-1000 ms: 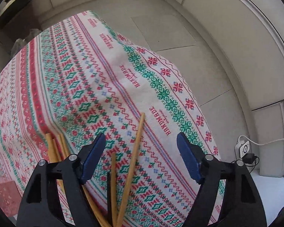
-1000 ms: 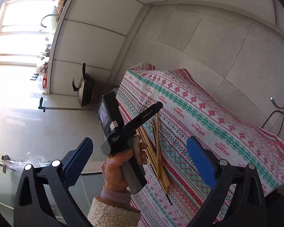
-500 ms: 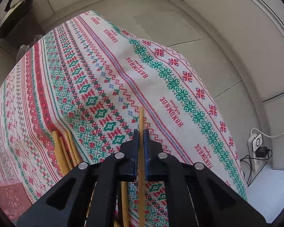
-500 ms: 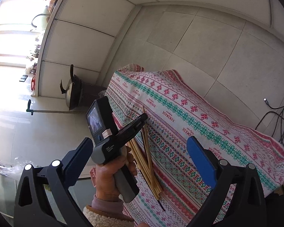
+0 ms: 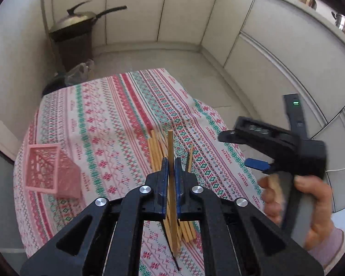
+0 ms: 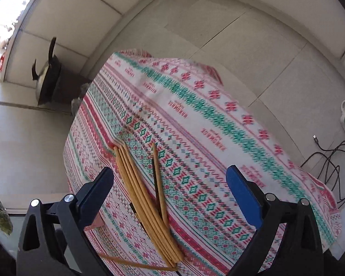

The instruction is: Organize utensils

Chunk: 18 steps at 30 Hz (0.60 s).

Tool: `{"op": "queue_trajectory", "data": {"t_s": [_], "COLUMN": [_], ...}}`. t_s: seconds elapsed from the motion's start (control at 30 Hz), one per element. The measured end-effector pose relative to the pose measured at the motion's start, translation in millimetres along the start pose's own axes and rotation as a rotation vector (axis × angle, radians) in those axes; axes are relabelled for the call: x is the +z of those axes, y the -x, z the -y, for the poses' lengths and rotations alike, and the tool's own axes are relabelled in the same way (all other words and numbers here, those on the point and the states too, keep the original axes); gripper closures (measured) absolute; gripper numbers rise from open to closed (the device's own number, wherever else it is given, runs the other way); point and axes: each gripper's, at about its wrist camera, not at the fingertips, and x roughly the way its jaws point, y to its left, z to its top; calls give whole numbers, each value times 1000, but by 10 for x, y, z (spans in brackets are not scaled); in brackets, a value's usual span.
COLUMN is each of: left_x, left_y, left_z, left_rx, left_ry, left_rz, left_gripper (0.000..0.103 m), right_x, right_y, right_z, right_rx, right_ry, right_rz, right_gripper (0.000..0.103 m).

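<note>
Left gripper (image 5: 171,172) jaws clamped on one chopstick (image 5: 170,147), lifted above the chopstick pile (image 6: 145,195) mid-bench. Right gripper (image 6: 170,188) jaws wide, nothing btwn. Pink basket (image 5: 50,170) at left.

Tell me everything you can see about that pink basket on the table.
The pink basket is a small, square plastic-looking crate with openwork, lattice-patterned walls. It looks empty and sits tilted in the left wrist view, its open mouth facing up and left. It rests on the patterned tablecloth near the table's left edge, apart from the pile of chopsticks; nothing else touches it. It is slightly blurred, so finer detail is unclear.
</note>
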Motion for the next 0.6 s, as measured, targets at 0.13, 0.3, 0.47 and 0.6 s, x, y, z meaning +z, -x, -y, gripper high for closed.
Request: {"op": "queue_trajectory", "data": {"t_s": [0.13, 0.3, 0.47, 0.6], "left_x": [-163, -301, -285, -319], "left_y": [501, 720, 919, 1013], "left_z": [-244, -539, -603, -600], "left_rx": [-16, -78, -108, -94], "left_ry": [47, 157, 156, 136], "left_rz": [116, 209, 261, 276], "left_gripper": [98, 98, 98, 98], "right_x": [-29, -132, -103, -100], "right_y": [-263, -571, -648, -685], "right_z": [-182, -200, -173, -219], "right_rx": [-71, -131, -151, -146], "right_ry": [95, 140, 136, 125], "right_rz": [-31, -99, -79, -83], "right_gripper": [26, 55, 69, 72]}}
